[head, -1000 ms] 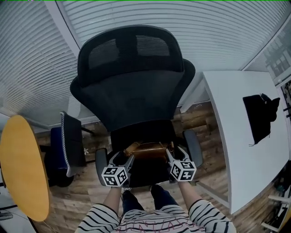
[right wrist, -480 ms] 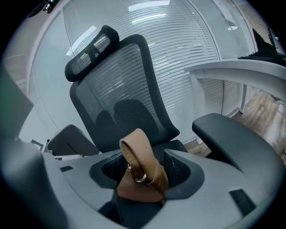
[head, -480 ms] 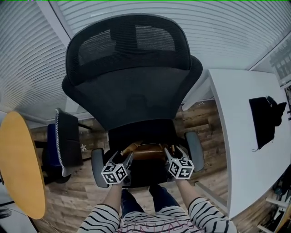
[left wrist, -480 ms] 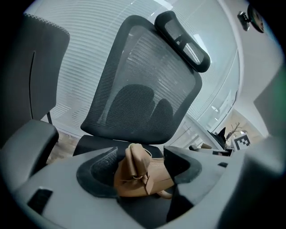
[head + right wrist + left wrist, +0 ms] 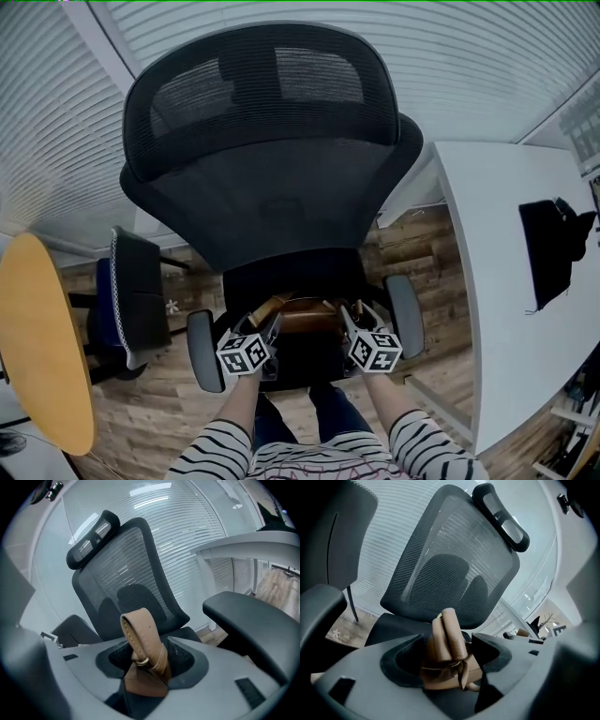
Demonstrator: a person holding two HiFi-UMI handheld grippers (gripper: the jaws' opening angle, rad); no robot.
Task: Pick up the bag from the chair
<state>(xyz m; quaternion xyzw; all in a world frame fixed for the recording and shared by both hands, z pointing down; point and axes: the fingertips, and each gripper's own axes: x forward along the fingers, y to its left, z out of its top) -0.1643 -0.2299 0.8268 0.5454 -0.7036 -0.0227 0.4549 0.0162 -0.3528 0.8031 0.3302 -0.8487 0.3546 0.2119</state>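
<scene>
Head view shows one brown bag (image 5: 302, 314) on the seat (image 5: 291, 274) of one black chair (image 5: 272, 187). Over that seat, two grippers, the left gripper (image 5: 270, 328) and the right gripper (image 5: 345, 317), each pinch one bag strap (image 5: 447, 634). One white table (image 5: 506, 281) stands beside the chair.

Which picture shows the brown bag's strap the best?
The right gripper view: the strap loops up large and clear, stitching and ring visible, pinched in the right gripper. The left gripper view shows another folded strap in the left gripper. The head view shows only the top of the bag, small.
</scene>
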